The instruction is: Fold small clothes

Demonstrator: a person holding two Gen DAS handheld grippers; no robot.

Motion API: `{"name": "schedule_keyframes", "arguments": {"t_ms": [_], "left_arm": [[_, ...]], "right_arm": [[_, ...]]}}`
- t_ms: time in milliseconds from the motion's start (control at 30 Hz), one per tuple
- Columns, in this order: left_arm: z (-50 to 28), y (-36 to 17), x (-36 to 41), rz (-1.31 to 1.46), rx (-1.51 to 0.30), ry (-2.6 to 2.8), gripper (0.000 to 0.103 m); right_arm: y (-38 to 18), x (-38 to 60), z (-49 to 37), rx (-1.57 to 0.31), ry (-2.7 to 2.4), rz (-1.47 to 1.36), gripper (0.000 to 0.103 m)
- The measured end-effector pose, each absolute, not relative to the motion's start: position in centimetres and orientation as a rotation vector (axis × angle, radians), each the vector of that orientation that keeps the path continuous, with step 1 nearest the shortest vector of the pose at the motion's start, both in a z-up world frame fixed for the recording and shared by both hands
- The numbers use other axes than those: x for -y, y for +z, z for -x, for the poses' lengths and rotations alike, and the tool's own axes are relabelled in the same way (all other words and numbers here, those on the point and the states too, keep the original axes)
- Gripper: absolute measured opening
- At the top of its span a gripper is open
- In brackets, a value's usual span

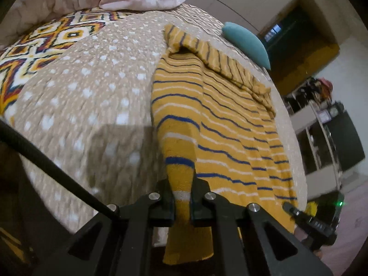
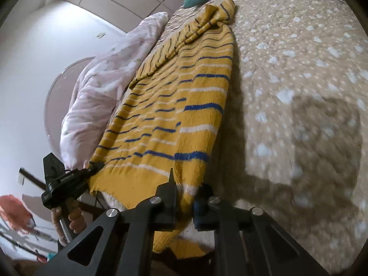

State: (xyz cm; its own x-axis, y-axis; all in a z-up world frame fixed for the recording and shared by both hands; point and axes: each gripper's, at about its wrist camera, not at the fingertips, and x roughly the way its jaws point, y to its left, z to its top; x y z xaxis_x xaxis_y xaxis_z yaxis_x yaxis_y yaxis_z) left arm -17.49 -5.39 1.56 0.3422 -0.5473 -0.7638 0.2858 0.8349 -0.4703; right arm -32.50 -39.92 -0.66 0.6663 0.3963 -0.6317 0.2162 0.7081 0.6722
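Observation:
A small mustard-yellow sweater point(image 1: 220, 119) with blue and white stripes lies flat on a tan spotted bedspread point(image 1: 92, 96), one sleeve folded across its far end. My left gripper point(image 1: 181, 197) is shut on the sweater's near left hem corner. My right gripper point(image 2: 187, 195) is shut on the near right hem corner of the sweater point(image 2: 179, 105). The right gripper also shows at the sweater's far hem corner in the left wrist view point(image 1: 299, 214). The left gripper shows at the hem's other corner in the right wrist view point(image 2: 69, 179).
A teal pillow point(image 1: 248, 43) lies beyond the sweater. A pale pink quilt point(image 2: 101, 87) is bunched along one side of the bed. A patterned blanket point(image 1: 46, 43) lies at the far left. Shelves and furniture point(image 1: 322, 124) stand past the bed edge.

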Motion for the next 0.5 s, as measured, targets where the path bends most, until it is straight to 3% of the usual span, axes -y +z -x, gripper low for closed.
{"name": "schedule_keyframes", "arguments": {"t_ms": [233, 500], "left_arm": [[19.0, -0.7, 4.5, 0.256, -1.148, -0.542, 0.008], [16.3, 3.3, 5.9, 0.230, -1.041, -0.568, 0.008]], "right_arm": [[-2.3, 39.3, 34.8, -0.918, 0.097, -0.776, 0.010], [1.0, 40.4, 31.5, -0.861, 0.155, -0.717, 0.011]]}}
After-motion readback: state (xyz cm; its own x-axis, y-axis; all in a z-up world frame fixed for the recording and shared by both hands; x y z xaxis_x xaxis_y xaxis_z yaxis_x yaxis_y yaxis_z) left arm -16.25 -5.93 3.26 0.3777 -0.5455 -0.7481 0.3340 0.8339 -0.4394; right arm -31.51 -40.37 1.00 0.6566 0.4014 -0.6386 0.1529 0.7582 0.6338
